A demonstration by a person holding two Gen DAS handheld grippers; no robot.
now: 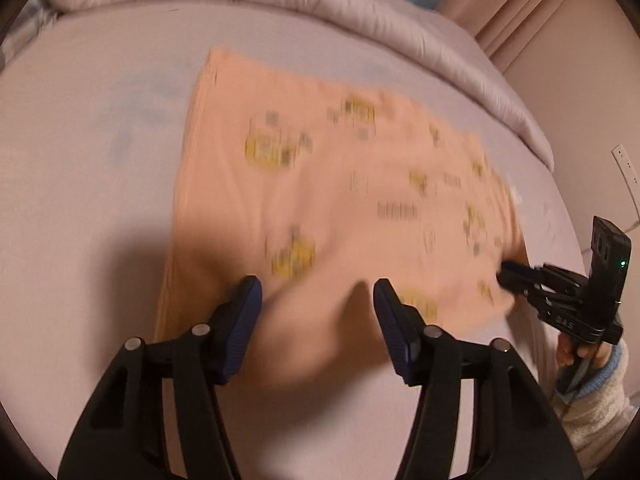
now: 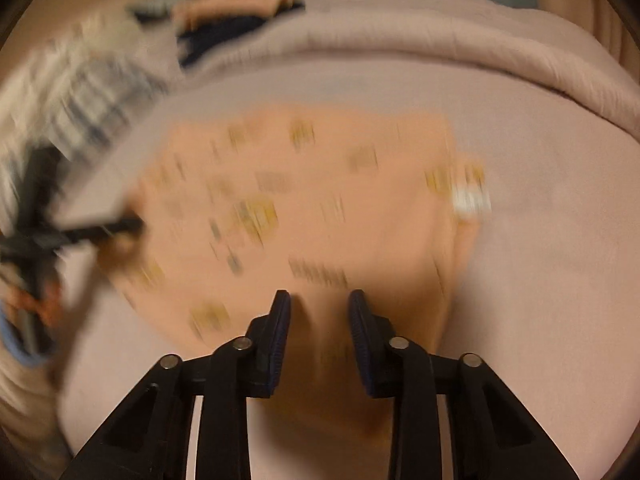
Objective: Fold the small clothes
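Note:
A peach garment (image 1: 320, 184) printed with yellow figures lies flat on the pale bed sheet (image 1: 80, 200). My left gripper (image 1: 318, 300) is at its near edge, fingers well apart, with the cloth lying between the tips and no pad pressing on it. My right gripper (image 2: 320, 312) stands over the near edge too; its gap is narrower, a strip of cloth shows inside it, and the pads stand clear of the fabric. In the left wrist view the right gripper (image 1: 506, 276) reaches the garment's right corner. Both views are blurred.
A rolled duvet (image 1: 360, 12) runs along the far side of the bed. A pile of clothes (image 2: 224, 20) and a striped piece (image 2: 80, 92) lie at the back left. A fleecy sleeve (image 1: 596, 400) shows at the right edge. A wall (image 1: 580, 60) stands beyond.

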